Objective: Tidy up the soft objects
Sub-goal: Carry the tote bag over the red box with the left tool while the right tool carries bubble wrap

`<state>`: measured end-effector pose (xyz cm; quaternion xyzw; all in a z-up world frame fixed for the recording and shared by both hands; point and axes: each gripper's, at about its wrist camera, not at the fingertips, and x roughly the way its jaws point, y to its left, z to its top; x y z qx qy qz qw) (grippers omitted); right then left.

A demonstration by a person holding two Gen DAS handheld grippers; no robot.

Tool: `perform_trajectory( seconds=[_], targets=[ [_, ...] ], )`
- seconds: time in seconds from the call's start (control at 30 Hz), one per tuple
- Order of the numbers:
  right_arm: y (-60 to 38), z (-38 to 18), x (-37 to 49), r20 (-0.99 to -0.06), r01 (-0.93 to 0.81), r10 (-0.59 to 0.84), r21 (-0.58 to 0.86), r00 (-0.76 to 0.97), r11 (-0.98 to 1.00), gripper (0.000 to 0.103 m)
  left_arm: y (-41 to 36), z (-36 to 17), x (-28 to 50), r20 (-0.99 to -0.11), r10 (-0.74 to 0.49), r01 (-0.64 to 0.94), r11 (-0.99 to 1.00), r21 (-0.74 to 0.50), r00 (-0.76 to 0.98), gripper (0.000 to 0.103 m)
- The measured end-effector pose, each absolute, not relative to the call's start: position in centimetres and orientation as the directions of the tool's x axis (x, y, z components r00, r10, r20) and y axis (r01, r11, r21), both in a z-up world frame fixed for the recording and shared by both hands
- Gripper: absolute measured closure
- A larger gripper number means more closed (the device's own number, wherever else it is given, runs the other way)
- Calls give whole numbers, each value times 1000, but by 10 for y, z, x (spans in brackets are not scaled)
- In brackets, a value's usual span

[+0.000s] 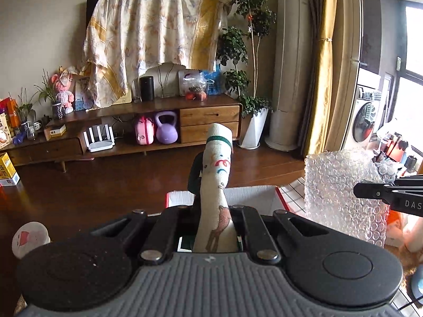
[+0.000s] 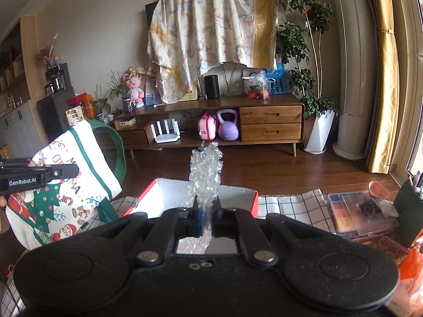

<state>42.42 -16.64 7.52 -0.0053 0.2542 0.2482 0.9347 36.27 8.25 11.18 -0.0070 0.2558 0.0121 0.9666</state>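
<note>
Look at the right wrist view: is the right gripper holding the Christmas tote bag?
No, the right gripper is shut on bubble wrap; the Christmas tote bag hangs from the left gripper.

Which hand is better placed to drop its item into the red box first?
Probably right: the bubble wrap hangs directly above the red box; the Christmas bag is off to its side.

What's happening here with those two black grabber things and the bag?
A person is tidying soft things using a hand-held claw in each hand. The left claw is shut on a white Christmas tote bag with green trim, held up in the air. The right claw is shut on a sheet of bubble wrap, also lifted. Both hang above an open red-and-white box on a checked cloth, so neither item has been put away yet.
</note>
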Motion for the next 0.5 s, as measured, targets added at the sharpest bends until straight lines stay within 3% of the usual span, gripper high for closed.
perform_trajectory(
  seconds=[0.23, 0.5],
  targets=[
    [-146, 45, 473, -485, -431, 431, 120, 761, 895, 98, 81, 82, 420, -472, 30, -35, 999, -2, 881, 93],
    [-118, -11, 513, -549, -404, 397, 115, 735, 908, 98, 87, 27, 467, -534, 48, -62, 998, -8, 844, 93]
  ],
)
